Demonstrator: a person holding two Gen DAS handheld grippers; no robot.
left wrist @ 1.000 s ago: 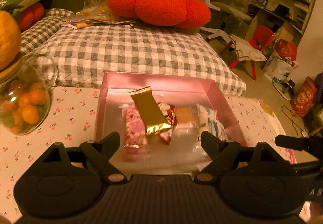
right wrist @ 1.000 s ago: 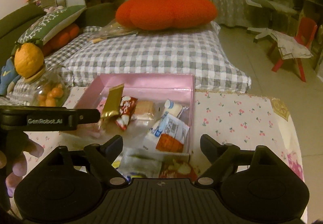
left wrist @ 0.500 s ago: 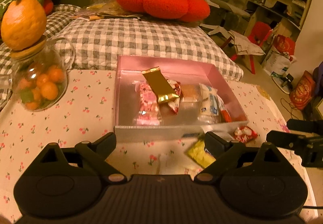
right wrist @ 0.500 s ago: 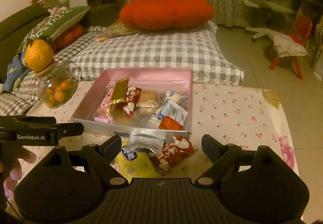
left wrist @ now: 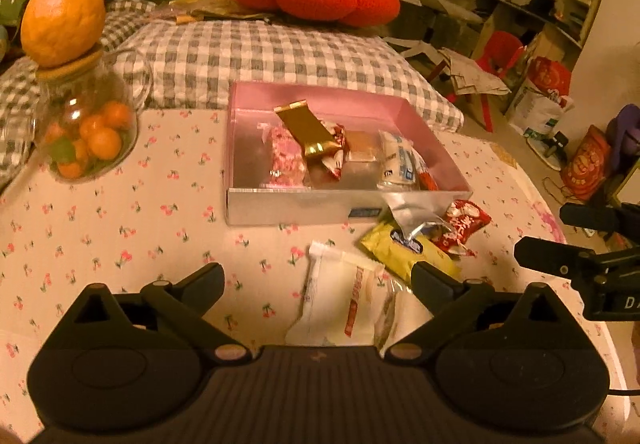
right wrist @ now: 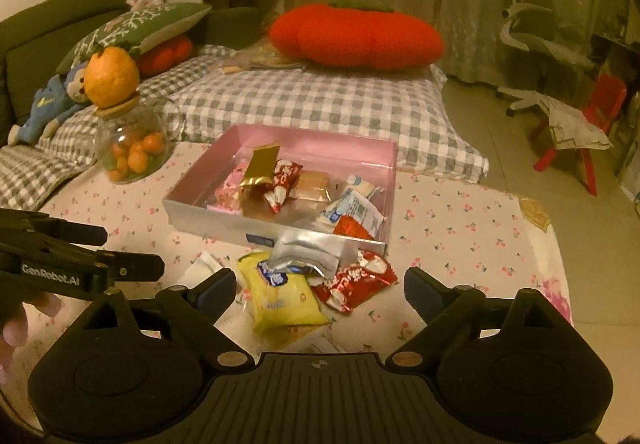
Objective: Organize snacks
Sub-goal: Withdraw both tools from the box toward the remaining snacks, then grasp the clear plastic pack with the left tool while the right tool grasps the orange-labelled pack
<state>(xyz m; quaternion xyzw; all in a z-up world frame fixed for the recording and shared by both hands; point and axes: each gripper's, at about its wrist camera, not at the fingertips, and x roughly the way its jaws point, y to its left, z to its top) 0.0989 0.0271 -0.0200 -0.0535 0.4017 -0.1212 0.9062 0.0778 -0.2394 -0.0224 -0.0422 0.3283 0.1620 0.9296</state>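
The cherry-print tablecloth point(left wrist: 120, 203) is filling far more of both views than a second ago, and the pink box point(left wrist: 348, 199) is sitting farther off, no longer under the jaws. In it are lying the gold bar point(left wrist: 308, 131), pink packet point(left wrist: 286, 159) and blue-white packets point(left wrist: 396, 159). Newly showing in front of the box — a white packet point(left wrist: 340, 304), yellow packet point(right wrist: 280, 296), silver pouch point(right wrist: 308, 256) and red wrapper point(right wrist: 352, 280). The left gripper point(left wrist: 318, 278) is opening wider, gripping nothing, the white packet lying between its fingers. The right gripper point(right wrist: 320, 282) is widening too — empty, above the yellow packet.
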